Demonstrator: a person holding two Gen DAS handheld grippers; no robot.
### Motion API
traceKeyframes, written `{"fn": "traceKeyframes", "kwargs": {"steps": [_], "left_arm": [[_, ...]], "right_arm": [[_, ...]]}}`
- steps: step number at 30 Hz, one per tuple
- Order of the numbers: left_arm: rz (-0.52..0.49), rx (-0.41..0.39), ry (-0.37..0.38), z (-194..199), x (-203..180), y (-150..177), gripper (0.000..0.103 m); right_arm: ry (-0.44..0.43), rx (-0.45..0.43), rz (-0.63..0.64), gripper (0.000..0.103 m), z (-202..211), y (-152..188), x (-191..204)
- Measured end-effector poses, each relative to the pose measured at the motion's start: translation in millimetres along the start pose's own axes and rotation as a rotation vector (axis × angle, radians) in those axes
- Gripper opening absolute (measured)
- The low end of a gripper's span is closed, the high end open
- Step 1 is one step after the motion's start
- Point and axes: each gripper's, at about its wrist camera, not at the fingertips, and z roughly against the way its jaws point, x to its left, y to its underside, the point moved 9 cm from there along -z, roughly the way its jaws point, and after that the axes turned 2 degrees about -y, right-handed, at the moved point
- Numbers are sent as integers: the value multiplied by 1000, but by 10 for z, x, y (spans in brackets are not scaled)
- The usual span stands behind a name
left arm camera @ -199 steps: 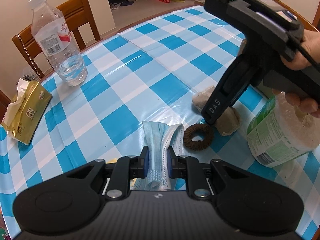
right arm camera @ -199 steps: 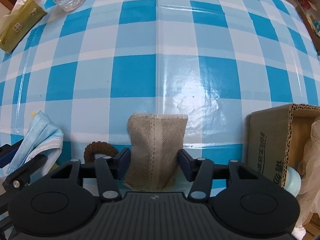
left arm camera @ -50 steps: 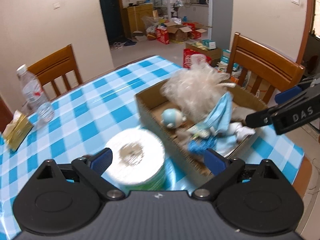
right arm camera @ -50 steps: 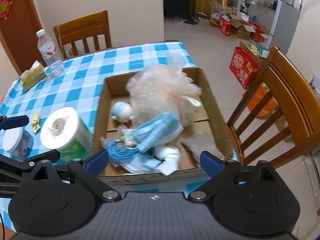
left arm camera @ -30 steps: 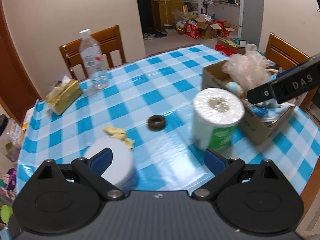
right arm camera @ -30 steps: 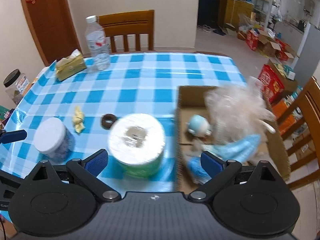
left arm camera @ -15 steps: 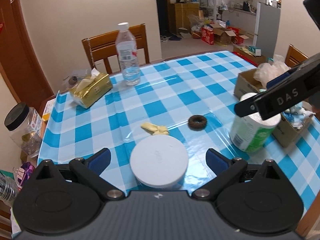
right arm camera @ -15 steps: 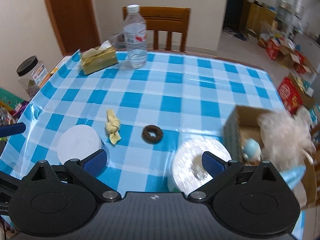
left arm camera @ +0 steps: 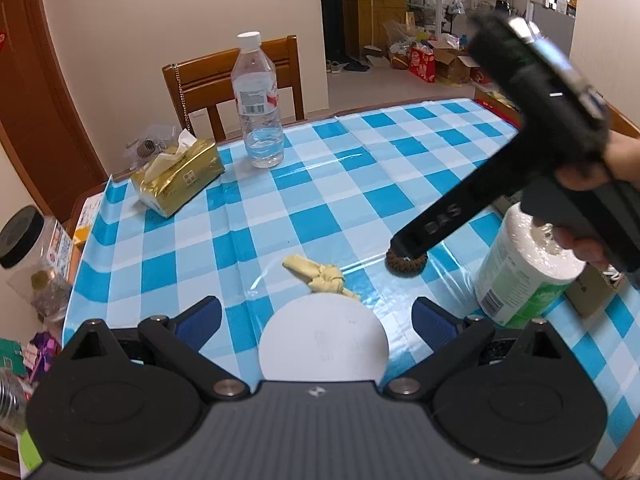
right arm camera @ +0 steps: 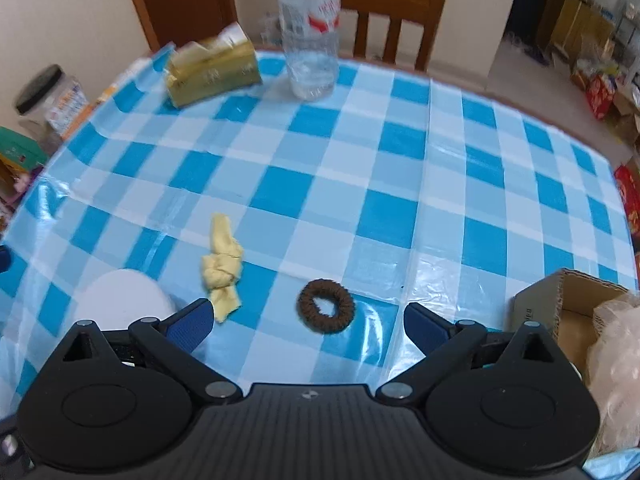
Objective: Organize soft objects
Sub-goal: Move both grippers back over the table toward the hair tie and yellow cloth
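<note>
Brown and ring-shaped, the hair tie (right arm camera: 326,306) lies flat on the checked desk (right arm camera: 400,168), just ahead of the right hand-held gripper (right arm camera: 306,320), whose jaws are spread wide with nothing between them. The knotted yellow cloth (right arm camera: 223,266) sits to its left, near the white lid (right arm camera: 122,294). The left hand-held gripper (left arm camera: 316,320) is also spread and empty, hanging above that lid, with the cloth just beyond it.

Judging from the layout, the hair tie is the next pick, bound for the cardboard box (right arm camera: 560,300) at the right edge. It is low and thin, so the fingers could scrape the slick cloth covering and skate over the ring, or pinch only one side and let it slip. The paper roll (left arm camera: 520,276) stands between the tie and the box and could be knocked on the way. The two tools are close enough to collide.

From the left wrist, the right tool hides part of the hair tie, and the box is mostly cut off. The right view is blurred, so the box's contents are hard to read.
</note>
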Motion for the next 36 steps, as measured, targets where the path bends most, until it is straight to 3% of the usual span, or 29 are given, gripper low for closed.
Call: {"fn": "traceKeyframes", "kwargs": {"steps": [7,14,27,36], "left_arm": [[-30,10,11,-199,4,-135,101],[-27,31,14,-362,34,-138,101],[-21,41,22,-435,55,-119,101],[-20,41,16,-452,106,-113,101]], "right_arm": [[-16,184,-66,103,-548,-56,-183],[5,269,-81,99,-852,-53,-235],[67,326,-131,101,-1168,-7,-218],[95,298,-170,103,-1206,-1,-181]]}}
